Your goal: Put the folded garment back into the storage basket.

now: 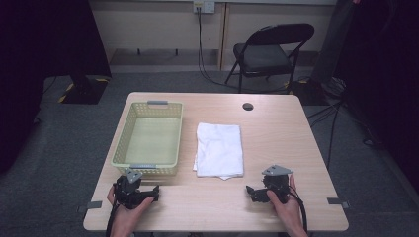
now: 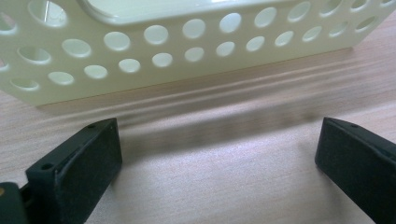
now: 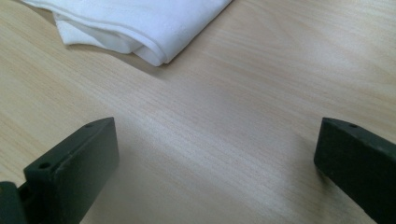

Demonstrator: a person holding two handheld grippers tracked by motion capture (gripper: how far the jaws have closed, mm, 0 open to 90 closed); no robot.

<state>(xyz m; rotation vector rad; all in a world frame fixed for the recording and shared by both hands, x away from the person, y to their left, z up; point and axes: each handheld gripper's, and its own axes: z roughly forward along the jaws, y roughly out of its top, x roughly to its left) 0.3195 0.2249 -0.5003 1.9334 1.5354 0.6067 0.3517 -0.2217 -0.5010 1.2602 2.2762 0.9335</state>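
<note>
A light wooden bench (image 1: 276, 123) is carrying everything, standing on grey carpet with a black folding chair (image 1: 269, 52) waiting beyond its far edge. On the left half of the bench a pale yellow perforated basket (image 1: 148, 163) is sitting upright, its long sides running away from the person. Just beside it, toward the middle, a folded white cloth (image 1: 220, 148) is lying flat, apart from the basket and from both tools.

The person's left hand (image 1: 129, 210) is coming in from the bottom edge, wrapping the left tongs (image 1: 154, 191) low over the bench just in front of the basket's near wall. In the left gripper view the basket wall (image 2: 187, 46) is filling the top, and the two black jaws are standing wide apart with bare wood between them, gripping nothing.

The right hand (image 1: 282, 205) is reaching in at the near right, holding the right tongs (image 1: 250, 191) near the bench surface, pointing leftward toward the cloth's near corner. In the right gripper view the cloth (image 3: 140, 28) is lying ahead at upper left, not touched, while the jaws are spread wide and empty over bare wood.

A small dark round cap (image 1: 247, 106) is sitting near the far edge.
</note>
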